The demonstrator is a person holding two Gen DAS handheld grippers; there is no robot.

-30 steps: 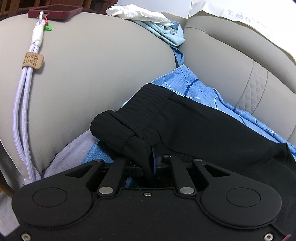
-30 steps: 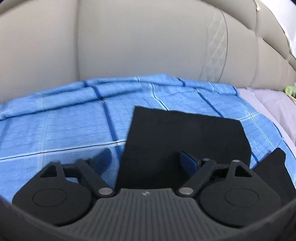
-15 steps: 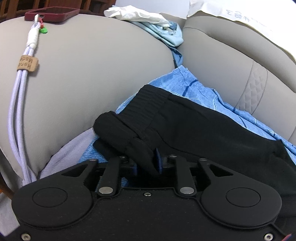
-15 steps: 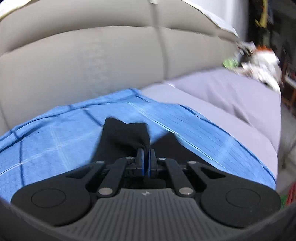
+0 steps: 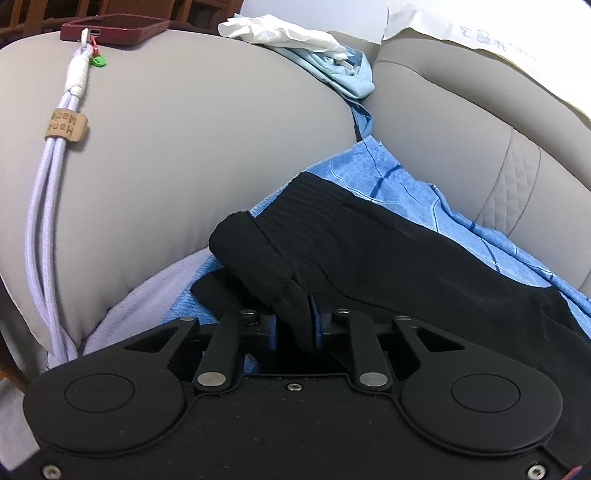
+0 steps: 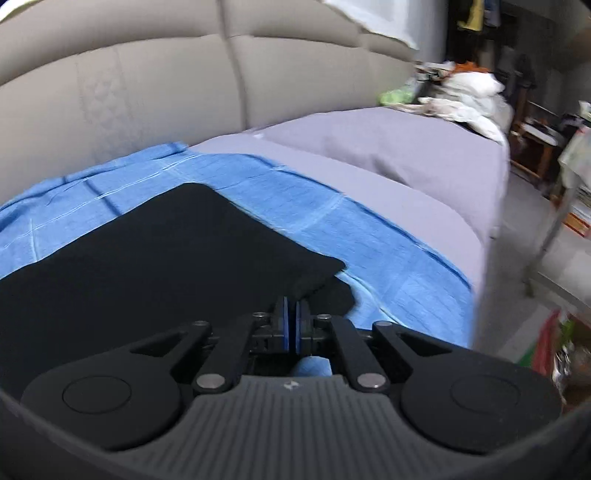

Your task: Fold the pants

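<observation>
Black pants [image 5: 399, 258] lie on a blue checked cloth [image 5: 399, 192] on a sofa seat. In the left wrist view my left gripper [image 5: 293, 321] is shut on the ribbed waistband corner, which is bunched and lifted off the cloth. In the right wrist view the pants [image 6: 155, 251] spread out to the left. My right gripper [image 6: 291, 317] is shut on the hem corner of a pant leg, near the front of the blue cloth [image 6: 369, 251].
A grey sofa armrest [image 5: 184, 129] holds a red phone [image 5: 114, 31], a lilac cord [image 5: 48, 206] and white tissue [image 5: 280, 33]. The sofa backrest [image 6: 129, 81] stands behind. A lilac sheet [image 6: 406, 158] covers the seat to the right; clutter [image 6: 465, 92] lies beyond.
My right gripper closed on the pant leg hem and swung right, pulling it. My left gripper kept its hold on the waistband and shifted only slightly.
</observation>
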